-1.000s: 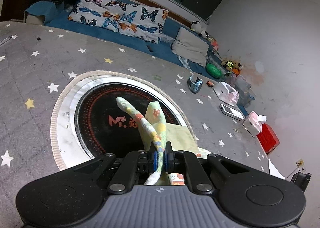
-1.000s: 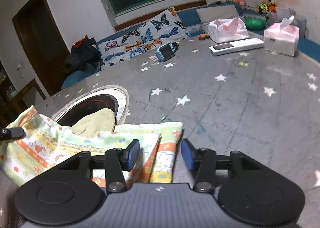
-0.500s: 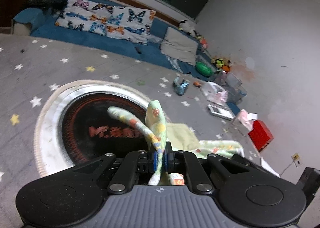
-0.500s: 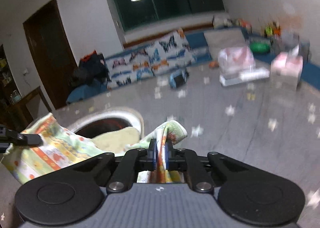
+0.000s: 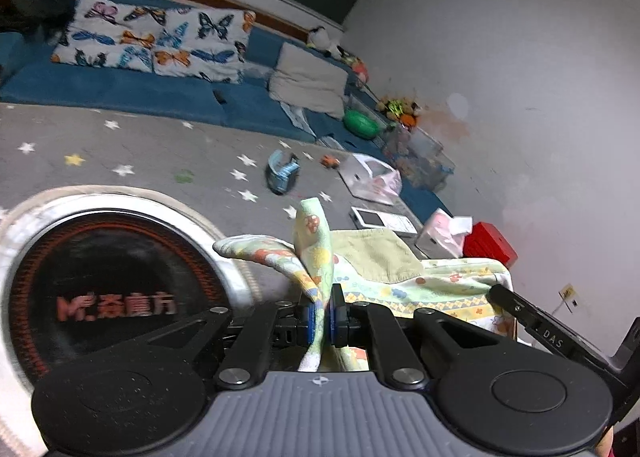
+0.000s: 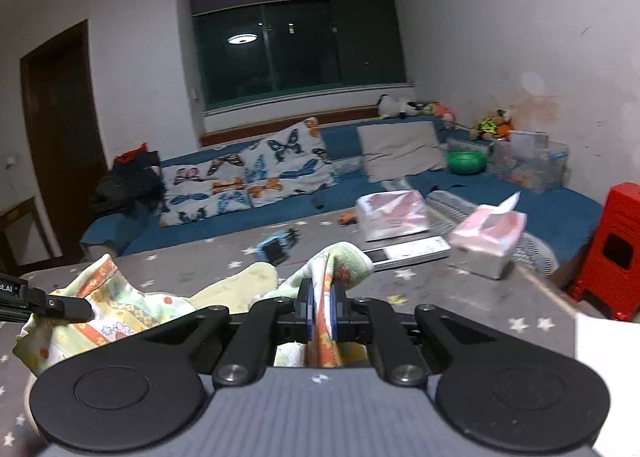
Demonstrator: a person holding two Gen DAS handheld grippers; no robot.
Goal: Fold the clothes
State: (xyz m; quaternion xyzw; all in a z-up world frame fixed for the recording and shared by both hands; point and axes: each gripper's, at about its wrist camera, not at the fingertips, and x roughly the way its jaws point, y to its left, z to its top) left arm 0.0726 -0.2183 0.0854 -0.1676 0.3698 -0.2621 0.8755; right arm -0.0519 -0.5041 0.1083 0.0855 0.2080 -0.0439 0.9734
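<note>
A small pale-green printed garment (image 5: 432, 281) with cartoon patterns hangs stretched between my two grippers, lifted above the grey star-patterned table (image 5: 120, 145). My left gripper (image 5: 323, 317) is shut on one corner of it; folds of cloth stick up past the blue pads. My right gripper (image 6: 321, 313) is shut on the other corner. In the right wrist view the garment (image 6: 132, 309) sags to the left, where the tip of the left gripper pinches it. The right gripper's finger shows at the right edge of the left wrist view.
A round black induction plate (image 5: 108, 297) with a white rim lies on the table to the left. Further back are a blue watch (image 5: 282, 173), a remote (image 6: 408, 253), tissue packs (image 6: 486, 233) and a red stool (image 6: 612, 253). A blue sofa with butterfly cushions (image 6: 248, 181) stands behind.
My right gripper closed on the garment's corner and both grippers lifted it off the table. The views tilted up toward the sofa and window.
</note>
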